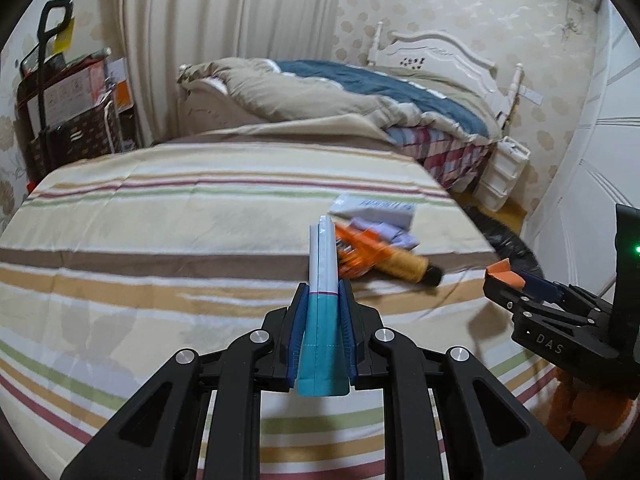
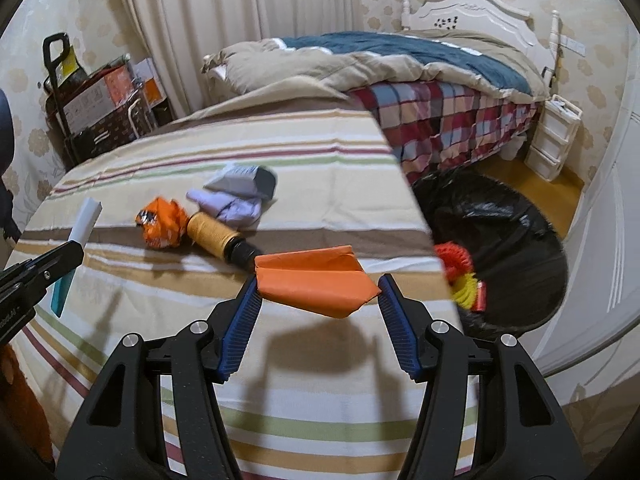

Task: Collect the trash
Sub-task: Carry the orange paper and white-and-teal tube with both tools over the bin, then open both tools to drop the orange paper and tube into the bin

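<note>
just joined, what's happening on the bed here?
Trash pickup, mid-way. The left gripper is shut on a flat teal-and-white packet, and the right gripper holds a folded orange paper above the striped bedsheet. Still lying on the sheet: a crumpled orange wrapper, a yellow thread spool and some pale crumpled paper. A black trash bag sits open beside the bed.

Bare striped cloth up front — litter cluster beyond, black bag rightward.
</note>
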The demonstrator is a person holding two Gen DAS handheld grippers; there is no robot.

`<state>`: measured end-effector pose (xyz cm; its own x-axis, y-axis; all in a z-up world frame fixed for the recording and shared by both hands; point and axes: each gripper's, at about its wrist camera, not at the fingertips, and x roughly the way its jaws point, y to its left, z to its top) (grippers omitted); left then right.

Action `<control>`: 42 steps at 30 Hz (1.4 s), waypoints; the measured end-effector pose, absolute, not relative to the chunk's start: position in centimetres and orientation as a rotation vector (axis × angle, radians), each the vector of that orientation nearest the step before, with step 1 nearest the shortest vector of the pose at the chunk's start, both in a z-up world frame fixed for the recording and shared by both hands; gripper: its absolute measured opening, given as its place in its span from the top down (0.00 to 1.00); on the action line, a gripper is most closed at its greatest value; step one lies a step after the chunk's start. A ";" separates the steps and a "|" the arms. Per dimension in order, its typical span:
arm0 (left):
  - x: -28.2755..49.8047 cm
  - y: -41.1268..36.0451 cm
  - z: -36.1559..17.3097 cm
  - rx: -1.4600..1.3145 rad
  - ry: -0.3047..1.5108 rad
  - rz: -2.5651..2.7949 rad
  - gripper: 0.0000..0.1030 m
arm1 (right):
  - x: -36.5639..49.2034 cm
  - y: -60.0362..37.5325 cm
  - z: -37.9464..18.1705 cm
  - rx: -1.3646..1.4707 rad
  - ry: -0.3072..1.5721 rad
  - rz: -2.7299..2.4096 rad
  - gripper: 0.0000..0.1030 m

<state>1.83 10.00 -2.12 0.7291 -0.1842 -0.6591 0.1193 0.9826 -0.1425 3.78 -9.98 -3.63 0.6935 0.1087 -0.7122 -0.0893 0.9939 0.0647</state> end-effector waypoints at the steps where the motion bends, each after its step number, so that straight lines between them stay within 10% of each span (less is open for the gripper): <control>1: 2.0 9.4 -1.8 -0.090 0.729 -0.182 0.82 | 3.8 -10.4 -3.3 0.029 0.788 0.100 0.44; 42: 12.3 -12.6 -3.3 0.095 0.734 -0.461 0.82 | 9.9 -28.3 -4.0 0.156 0.741 -0.208 0.43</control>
<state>12.29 -12.59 -3.34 0.6479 -0.3720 -0.6648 0.4375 0.8961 -0.0750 9.88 -28.27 -3.98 0.7187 -0.1320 -0.6827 0.2419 0.9679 0.0676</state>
